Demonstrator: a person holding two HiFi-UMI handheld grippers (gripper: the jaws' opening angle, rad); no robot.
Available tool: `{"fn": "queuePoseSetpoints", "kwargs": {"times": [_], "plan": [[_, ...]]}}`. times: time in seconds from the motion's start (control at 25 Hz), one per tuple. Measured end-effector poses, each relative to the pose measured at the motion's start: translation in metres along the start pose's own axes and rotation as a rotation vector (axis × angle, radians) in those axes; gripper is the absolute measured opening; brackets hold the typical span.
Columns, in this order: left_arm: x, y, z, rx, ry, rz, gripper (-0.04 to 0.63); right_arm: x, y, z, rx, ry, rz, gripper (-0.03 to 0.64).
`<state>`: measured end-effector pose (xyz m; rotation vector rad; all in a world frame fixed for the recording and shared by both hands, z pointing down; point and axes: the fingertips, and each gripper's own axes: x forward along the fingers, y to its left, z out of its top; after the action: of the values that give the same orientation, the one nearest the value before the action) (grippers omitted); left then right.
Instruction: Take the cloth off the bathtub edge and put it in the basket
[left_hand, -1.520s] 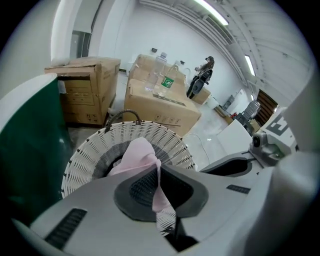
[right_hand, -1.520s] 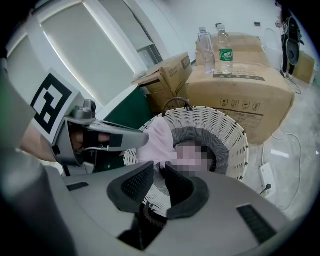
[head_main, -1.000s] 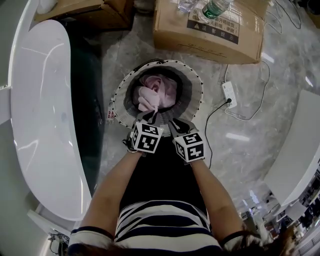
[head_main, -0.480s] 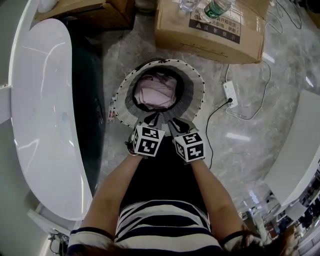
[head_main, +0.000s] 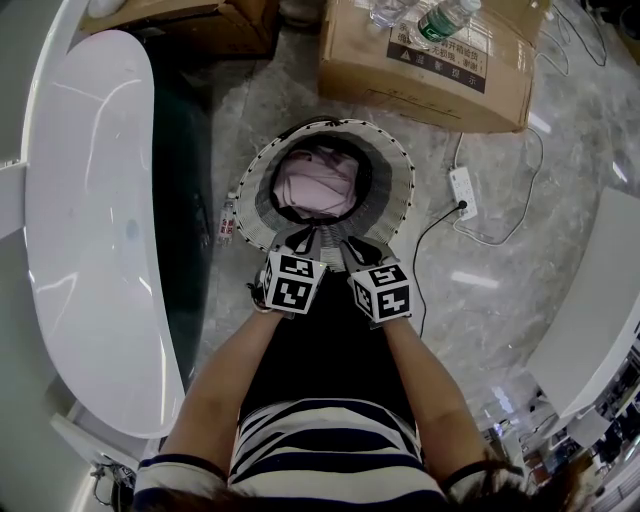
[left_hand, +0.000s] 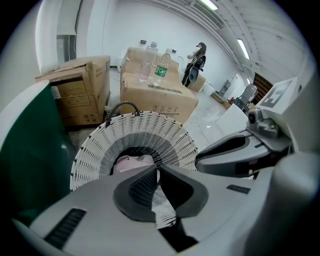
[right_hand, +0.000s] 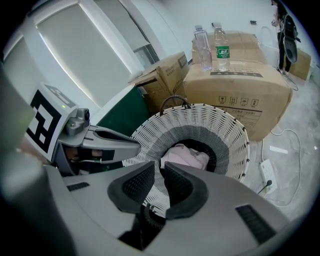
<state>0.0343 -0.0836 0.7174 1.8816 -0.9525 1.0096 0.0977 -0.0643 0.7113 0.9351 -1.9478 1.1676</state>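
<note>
Pink cloth (head_main: 318, 183) crumpled at the bottom of the round woven basket (head_main: 398, 200), off the bathtub edge and free of both tongs. Basket white at the rim, grey lower down, dark at the base, set on the grey marble floor (head_main: 500, 300) just beside the dark flank of the white bathtub (head_main: 90, 230). Left tongs (left_hand: 156, 169) clenched, tips pressed together with nothing caught in them, only basket weave showing past the pads. Right tongs (right_hand: 160, 167) slightly parted, just now drawn closer, a thin gap left between the pads and nothing in it, the cloth in sight beyond, down in the basket. Both pairs side by side over the near rim of the basket, tilted steeply down toward it, well clear of the cloth. Left marker cube (head_main: 292, 280) and right marker cube (head_main: 381, 293) close together, a narrow gap between. Bare forearms reaching forward from a striped top (head_main: 330, 450). Beyond the basket, a large cardboard box (head_main: 430, 75) with plastic water bottles (head_main: 445, 20) on top. Second, open cardboard box (head_main: 190, 18) near the far end of the tub. White power strip (head_main: 462, 192) on the floor to the right of the basket, a black cable plugged into it.
</note>
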Motion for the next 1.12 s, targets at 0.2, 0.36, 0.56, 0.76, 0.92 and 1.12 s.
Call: {"fn": "queuePoseSetpoints", "kwargs": {"times": [0.2,0.36,0.56,0.76,0.92,1.12], "plan": [[-0.003,0.002,-0.004,-0.007,0.003,0.002,0.031,0.001,-0.001,-0.001,0.014,0.007,-0.008,0.070],[-0.006,0.003,-0.009,-0.018,0.000,0.006,0.031,0.000,0.000,-0.003,0.008,0.013,-0.017,0.047],[-0.008,0.004,-0.016,-0.035,0.007,0.013,0.031,0.002,0.002,-0.008,0.013,0.036,-0.006,0.032],[-0.010,0.005,-0.022,-0.045,0.017,0.021,0.031,0.004,0.004,-0.009,0.047,0.045,0.004,0.027],[-0.012,0.005,-0.026,-0.052,0.021,0.026,0.031,0.005,0.003,-0.012,0.045,0.061,-0.006,0.026],[-0.012,0.006,-0.031,-0.059,0.026,0.031,0.031,0.006,0.003,-0.015,0.033,0.077,-0.015,0.026]]}}
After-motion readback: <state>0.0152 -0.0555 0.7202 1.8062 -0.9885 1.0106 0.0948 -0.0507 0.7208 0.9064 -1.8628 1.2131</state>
